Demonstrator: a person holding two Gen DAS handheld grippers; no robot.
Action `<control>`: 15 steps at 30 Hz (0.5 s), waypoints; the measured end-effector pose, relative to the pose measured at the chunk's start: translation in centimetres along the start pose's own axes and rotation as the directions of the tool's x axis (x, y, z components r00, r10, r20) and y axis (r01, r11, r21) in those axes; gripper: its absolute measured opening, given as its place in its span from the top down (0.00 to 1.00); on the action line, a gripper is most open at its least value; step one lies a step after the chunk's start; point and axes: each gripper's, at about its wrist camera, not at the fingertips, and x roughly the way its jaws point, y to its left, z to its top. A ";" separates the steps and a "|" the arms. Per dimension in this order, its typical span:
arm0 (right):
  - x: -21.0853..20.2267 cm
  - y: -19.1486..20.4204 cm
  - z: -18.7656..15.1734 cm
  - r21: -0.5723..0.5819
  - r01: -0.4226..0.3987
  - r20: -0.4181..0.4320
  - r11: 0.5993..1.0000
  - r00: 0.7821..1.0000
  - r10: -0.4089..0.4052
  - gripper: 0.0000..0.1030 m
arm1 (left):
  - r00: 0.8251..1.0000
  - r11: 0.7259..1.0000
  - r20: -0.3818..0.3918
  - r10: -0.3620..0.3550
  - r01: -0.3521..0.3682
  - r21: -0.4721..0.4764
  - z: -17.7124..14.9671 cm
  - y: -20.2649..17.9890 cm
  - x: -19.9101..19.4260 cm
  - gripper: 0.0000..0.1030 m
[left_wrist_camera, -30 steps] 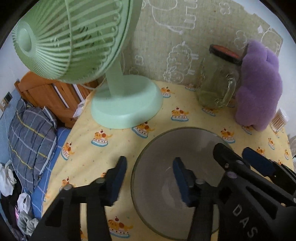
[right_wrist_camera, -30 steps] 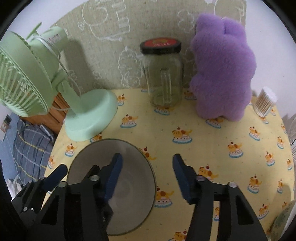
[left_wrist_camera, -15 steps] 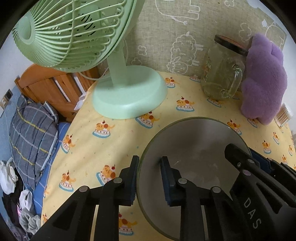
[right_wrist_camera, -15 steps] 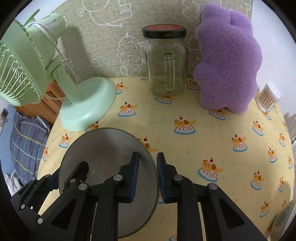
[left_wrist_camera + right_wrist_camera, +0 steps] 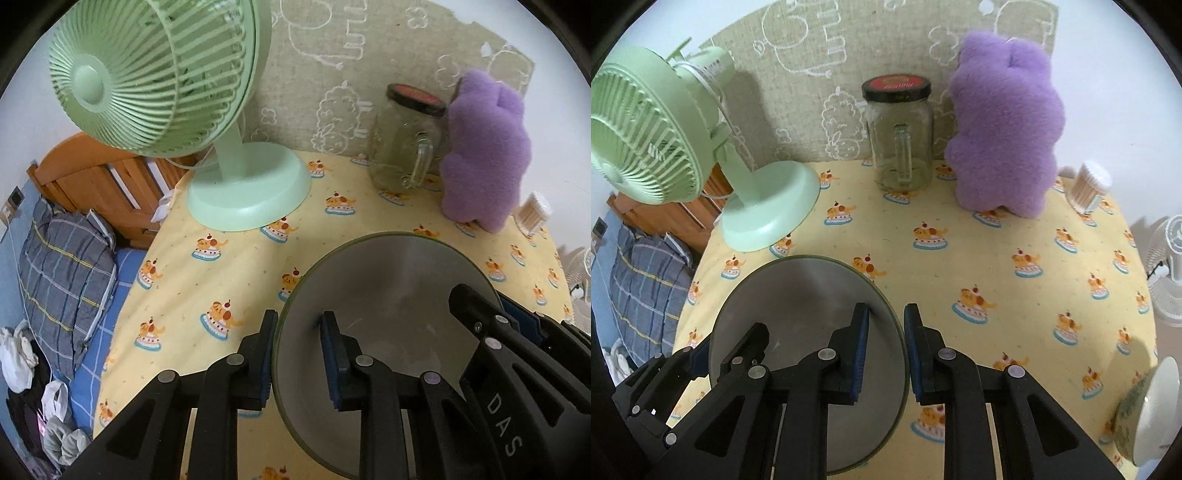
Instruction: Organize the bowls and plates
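Observation:
A round bowl (image 5: 399, 291), grey inside with a thin green rim, is over the yellow cake-print tablecloth (image 5: 229, 280). My left gripper (image 5: 298, 321) is shut on the bowl's left rim, one pad inside and one outside. In the right wrist view my right gripper (image 5: 886, 312) is shut on the right rim of the same bowl (image 5: 801, 295). Each view shows the other gripper's black fingers (image 5: 480, 310) across the bowl. A second bowl (image 5: 1145, 406), white inside, sits at the lower right edge.
A green desk fan (image 5: 243, 199) stands at the back left. A lidded glass jar with a handle (image 5: 901, 144) and a purple plush toy (image 5: 1004, 129) are against the back wall, with a cotton swab tub (image 5: 1087, 188) beside them. The table's left edge drops to a bed (image 5: 62, 273).
Both grippers stood open astride the bowl's rim a second ago and have shut on it. Since then both views have drawn back and up a little, with the bowl moving along.

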 end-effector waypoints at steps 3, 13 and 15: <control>-1.4 0.1 -0.5 0.001 0.005 0.013 1.000 1.000 -0.005 0.78 | 1.000 1.000 0.014 -0.007 0.007 0.004 -0.5 0.1 -1.4 0.79; -7.7 0.9 -3.9 0.026 0.044 0.056 0.999 0.997 -0.045 0.78 | 0.997 0.997 0.052 -0.049 0.046 0.056 -3.5 1.1 -7.3 0.79; -9.0 1.2 -4.9 0.033 0.052 0.064 0.998 0.996 -0.054 0.78 | 0.997 0.996 0.053 -0.057 0.053 0.072 -4.5 1.3 -8.6 0.79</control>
